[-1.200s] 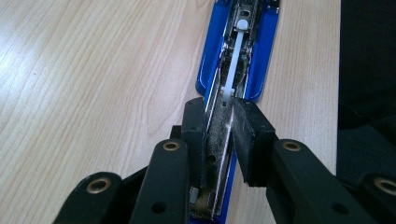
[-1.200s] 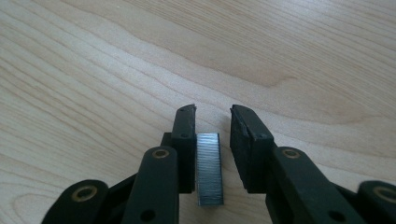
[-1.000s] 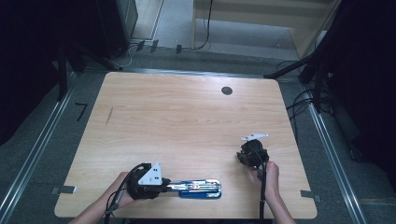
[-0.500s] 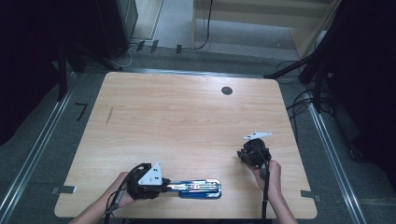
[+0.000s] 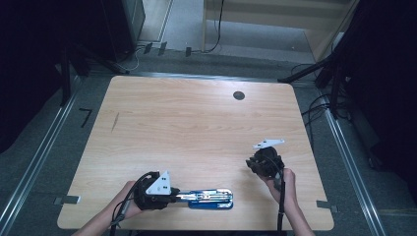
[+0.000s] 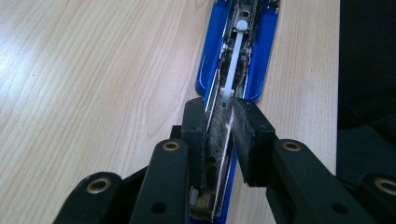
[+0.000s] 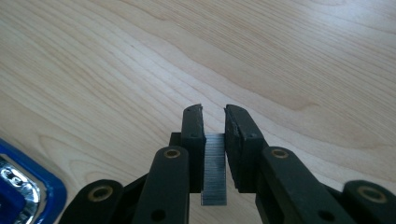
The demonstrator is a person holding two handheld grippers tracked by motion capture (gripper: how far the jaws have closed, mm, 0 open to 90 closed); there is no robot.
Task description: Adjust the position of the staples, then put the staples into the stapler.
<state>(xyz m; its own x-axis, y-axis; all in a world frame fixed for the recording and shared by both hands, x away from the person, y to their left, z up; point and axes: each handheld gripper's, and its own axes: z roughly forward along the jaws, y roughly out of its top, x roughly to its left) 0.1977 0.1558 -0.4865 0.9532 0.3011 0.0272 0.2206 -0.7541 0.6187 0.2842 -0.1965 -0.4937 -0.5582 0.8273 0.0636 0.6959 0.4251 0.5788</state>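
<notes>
A blue stapler (image 5: 210,199) lies opened flat near the table's front edge, its metal staple channel facing up. My left gripper (image 5: 173,195) is shut on the rear of that channel; in the left gripper view the pads (image 6: 194,128) clamp the metal rail of the stapler (image 6: 236,60). My right gripper (image 5: 256,164) hovers to the right of the stapler, held by a hand. In the right gripper view it (image 7: 214,114) is shut on a grey strip of staples (image 7: 214,170) above the wood, with a corner of the stapler (image 7: 23,186) at lower left.
The wooden table (image 5: 196,128) has a small dark round hole (image 5: 239,95) near its far right. Cables and dark stands surround the table on the floor. The front edge is close behind the stapler.
The right gripper has shifted slightly with the staple strip. The left gripper and stapler stay where they were.
</notes>
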